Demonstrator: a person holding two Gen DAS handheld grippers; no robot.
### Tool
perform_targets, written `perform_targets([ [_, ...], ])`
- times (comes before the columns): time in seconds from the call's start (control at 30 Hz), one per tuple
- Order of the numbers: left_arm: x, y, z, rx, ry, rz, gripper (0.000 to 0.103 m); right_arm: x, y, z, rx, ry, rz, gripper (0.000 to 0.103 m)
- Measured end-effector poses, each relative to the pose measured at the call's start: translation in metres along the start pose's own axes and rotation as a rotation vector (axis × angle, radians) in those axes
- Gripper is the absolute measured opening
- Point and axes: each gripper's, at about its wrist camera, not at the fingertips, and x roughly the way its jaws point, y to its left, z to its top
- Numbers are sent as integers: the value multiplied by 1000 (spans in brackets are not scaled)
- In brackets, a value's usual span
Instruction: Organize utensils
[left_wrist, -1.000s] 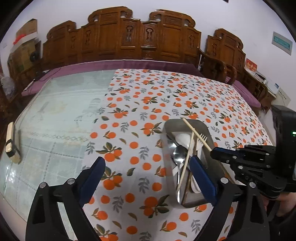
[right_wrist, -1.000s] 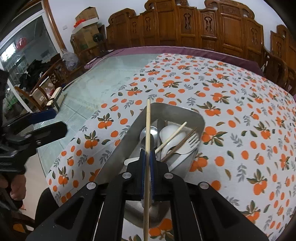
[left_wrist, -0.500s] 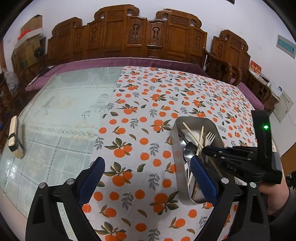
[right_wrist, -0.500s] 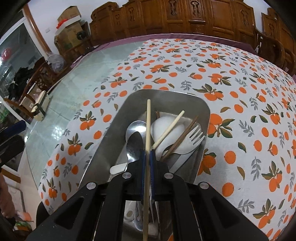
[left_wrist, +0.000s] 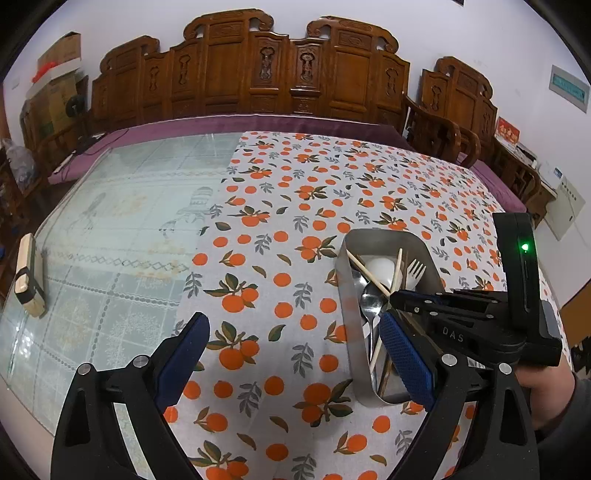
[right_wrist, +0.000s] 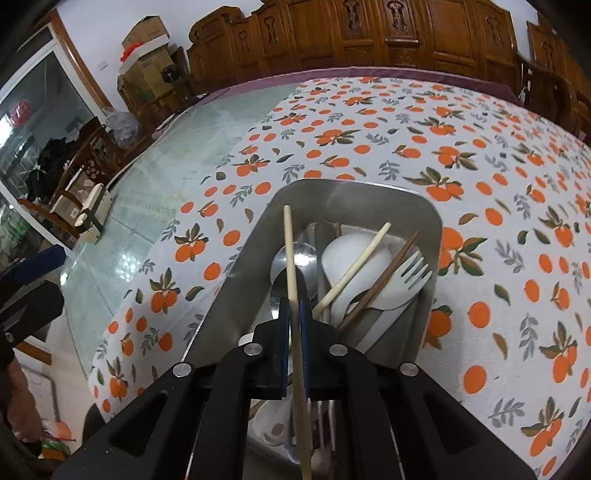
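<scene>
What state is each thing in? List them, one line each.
Right tongs: shut on the pale chopstick.
Pale chopstick: gripped, tip over the tray's far end.
Left tongs: open, holding nothing.
Metal tray: on the tablecloth, holding utensils.
White fork: lying in the tray.
Metal spoon: lying in the tray.
Brown chopstick: lying slanted across the white spoon.

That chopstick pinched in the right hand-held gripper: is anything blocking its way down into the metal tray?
Nothing visible blocks it. The chopstick already hangs over the open metal tray; below lie only a metal spoon, a white fork and other chopsticks.
</scene>
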Motion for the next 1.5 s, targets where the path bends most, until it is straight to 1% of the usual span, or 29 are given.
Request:
perform_targets([
  [0.23, -1, -4, -1, 3, -4, 0, 89, -15, -5, -2, -37, -43, -21, 8],
  [0.27, -2, -6, -1, 6, -5, 1, 89, -20, -5, -3, -41, -52, -23, 12],
  [0.3, -3, -8, -1, 7, -6, 2, 89, -23, -6, -3, -42, -60, -23, 13],
  [0.53, -14, -22, -1, 21, -26, 4, 90, -67, -5, -12, -78, -136, -23, 13],
  [0.7, -27, -38, -5, 27, -43, 3, 90, -104, -2, -26, -89, -187, -17, 14],
  [0.73, -29, -41, -5, 30, -46, 3, 91, -109, -2, -29, -89, -194, -22, 19],
  [0.77, -32, -45, -7, 35, -49, 6, 93, -118, -2, -34, -89, -206, -36, 26],
  [0.8, -35, -49, -8, 37, -56, 11, 95, -123, -3, -38, -87, -215, -43, 28],
  [0.9, -43, -61, -12, 43, -69, 11, 95, -142, -6, -53, -79, -240, -61, 35],
  [0.97, -47, -68, -15, 47, -69, 9, 95, -155, -11, -63, -67, -258, -86, 50],
  [1.0, -49, -72, -17, 49, -71, 8, 95, -160, -13, -67, -60, -265, -94, 53],
  [1.1, -55, -86, -23, 63, -69, 11, 95, -180, -22, -83, -30, -296, -120, 68],
  [1.17, -61, -96, -27, 74, -78, 6, 95, -190, -27, -90, -13, -314, -142, 84],
  [1.27, -68, -110, -33, 87, -91, 0, 95, -211, -35, -105, 4, -350, -182, 94],
  [1.33, -73, -120, -38, 95, -100, -6, 95, -223, -39, -113, 10, -367, -202, 99],
  [1.4, -78, -127, -43, 96, -99, -3, 95, -233, -41, -121, 20, -378, -220, 100],
  [1.5, -89, -138, -49, 106, -113, -10, 95, -252, -42, -133, 31, -409, -242, 100],
])
